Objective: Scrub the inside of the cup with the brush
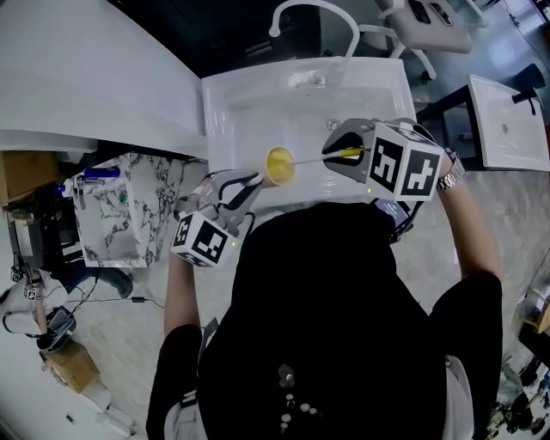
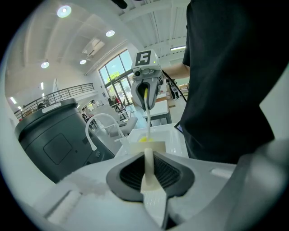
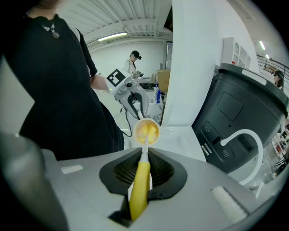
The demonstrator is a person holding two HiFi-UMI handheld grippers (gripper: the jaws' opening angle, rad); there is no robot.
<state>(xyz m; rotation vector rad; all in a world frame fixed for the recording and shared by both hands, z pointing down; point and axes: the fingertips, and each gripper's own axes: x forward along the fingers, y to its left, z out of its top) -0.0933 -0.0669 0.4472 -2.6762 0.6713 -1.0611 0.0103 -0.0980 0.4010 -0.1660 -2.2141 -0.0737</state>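
Note:
A small cup (image 1: 279,165), white outside and yellow within, hangs over the front of the white sink (image 1: 258,103). My left gripper (image 1: 249,182) is shut on a white part of the cup (image 2: 146,145) at its side. My right gripper (image 1: 331,153) is shut on the yellow handle of the brush (image 1: 348,154). Its thin white shaft runs left into the cup's mouth. In the right gripper view the brush (image 3: 140,185) lies between the jaws of the right gripper (image 3: 143,158), and its yellow head sits inside the cup (image 3: 146,131). The left gripper (image 2: 149,155) faces the right one.
A white curved faucet (image 1: 314,13) stands at the back of the sink. A marbled counter (image 1: 120,215) with small items lies to the left, and a second white basin (image 1: 507,120) to the right. A dark grey machine (image 3: 244,117) stands beside the sink. A person (image 3: 134,61) stands far off.

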